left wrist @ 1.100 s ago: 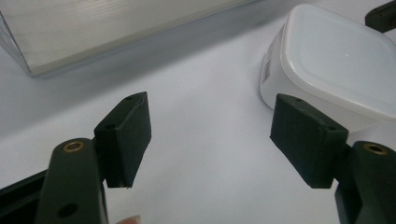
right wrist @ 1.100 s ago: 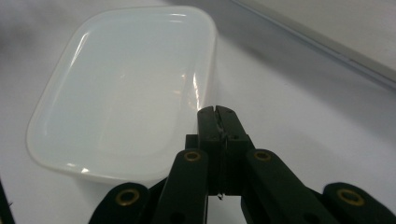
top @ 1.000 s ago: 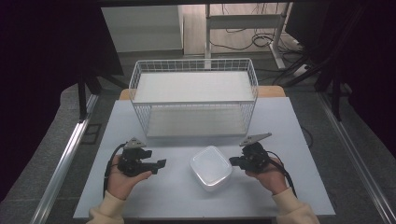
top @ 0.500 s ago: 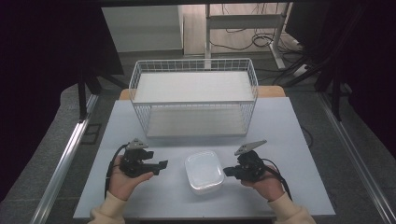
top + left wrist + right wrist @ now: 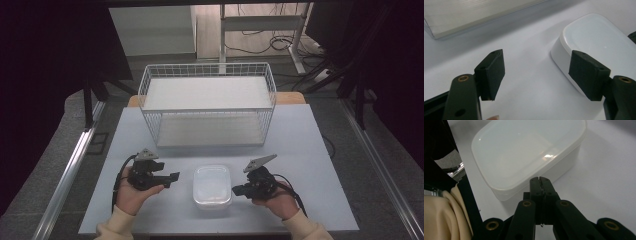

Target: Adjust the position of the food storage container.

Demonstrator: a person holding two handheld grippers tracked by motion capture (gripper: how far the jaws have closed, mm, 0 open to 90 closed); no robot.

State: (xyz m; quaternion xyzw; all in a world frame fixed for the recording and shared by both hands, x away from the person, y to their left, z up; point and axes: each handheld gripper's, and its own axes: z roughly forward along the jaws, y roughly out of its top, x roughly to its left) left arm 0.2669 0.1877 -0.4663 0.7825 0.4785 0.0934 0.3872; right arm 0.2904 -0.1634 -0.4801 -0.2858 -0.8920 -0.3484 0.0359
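Squarely between the two claws lies one white lidded container [image 5: 212,186], its long axis running away from the person toward the single wire basket [image 5: 207,111]. Left gripper [image 5: 172,176] gapes wide beside it; right gripper [image 5: 235,190] is pinched closed, empty, at its side.

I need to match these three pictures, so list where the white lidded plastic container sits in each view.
High view: white lidded plastic container at bottom centre, between the two grippers.
Left gripper view: upper right, partly behind the right-hand black jaw.
Right gripper view: top centre, just beyond the closed black jaws.
Shared landmark: the pale blue-grey tabletop under the container.
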